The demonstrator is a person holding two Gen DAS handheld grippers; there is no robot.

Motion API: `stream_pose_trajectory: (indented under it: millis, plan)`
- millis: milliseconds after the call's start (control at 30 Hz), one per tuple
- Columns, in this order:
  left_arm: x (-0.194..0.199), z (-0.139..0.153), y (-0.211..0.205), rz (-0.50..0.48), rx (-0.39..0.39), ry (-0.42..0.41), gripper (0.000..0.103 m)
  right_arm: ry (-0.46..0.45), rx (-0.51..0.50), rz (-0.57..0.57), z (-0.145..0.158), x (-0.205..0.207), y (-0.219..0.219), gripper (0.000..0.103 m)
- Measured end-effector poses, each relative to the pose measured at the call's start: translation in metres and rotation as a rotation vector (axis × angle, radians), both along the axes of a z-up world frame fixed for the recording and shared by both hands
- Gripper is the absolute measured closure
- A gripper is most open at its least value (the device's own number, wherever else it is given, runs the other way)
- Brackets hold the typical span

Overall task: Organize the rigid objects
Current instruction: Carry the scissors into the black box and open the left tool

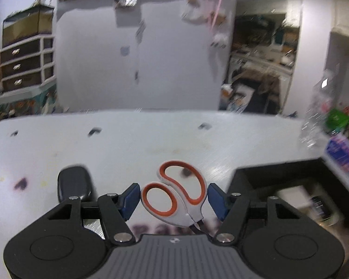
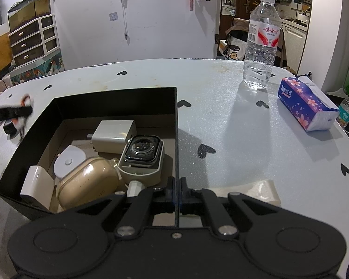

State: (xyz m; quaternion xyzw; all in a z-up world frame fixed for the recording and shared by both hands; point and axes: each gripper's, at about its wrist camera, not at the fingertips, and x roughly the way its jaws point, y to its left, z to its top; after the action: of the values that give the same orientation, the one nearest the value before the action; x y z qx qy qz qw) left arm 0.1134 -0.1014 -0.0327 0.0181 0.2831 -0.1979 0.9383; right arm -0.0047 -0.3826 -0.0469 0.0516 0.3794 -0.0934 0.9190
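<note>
Gripping the scissors (image 1: pixel 174 200) by their handles, the left tool (image 1: pixel 173 198) holds them above the table (image 1: pixel 104 144).

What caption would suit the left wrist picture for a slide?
Left gripper clasps orange-and-grey scissors by the handles above the white table, black box beside it.

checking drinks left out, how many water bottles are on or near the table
2: a large water bottle upright on the table beside the tissue pack, a smaller bottle off its right edge; others may be hidden.

Grey-and-orange scissors (image 1: pixel 178 195), handles up, clamped between blue pads (image 1: pixel 130 197); black open box (image 2: pixel 118 97) holding charger (image 2: pixel 114 134), smartwatch (image 2: pixel 143 151), beige earbud case (image 2: pixel 88 183).
</note>
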Motion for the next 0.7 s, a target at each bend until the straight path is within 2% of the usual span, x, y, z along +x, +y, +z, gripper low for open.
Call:
stream_pose_trajectory:
  millis: [133,333,500,700]
  plan:
    - [-0.016,0.022,-0.010,-0.075,-0.053,-0.040,0.039,0.000,0.000,0.000,0.000,0.000,0.000,0.100]
    - [-0.032,0.033,-0.037,-0.220,-0.085,-0.021,0.039,0.000,0.001,0.000,0.000,0.000,0.000,0.100]
    - [-0.034,0.023,-0.064,-0.286,-0.035,-0.010,0.039,0.000,0.001,0.000,0.000,0.000,0.000,0.100]
    - [-0.032,0.003,-0.088,-0.321,0.076,0.019,0.039,0.000,0.001,0.000,0.000,0.000,0.000,0.100]
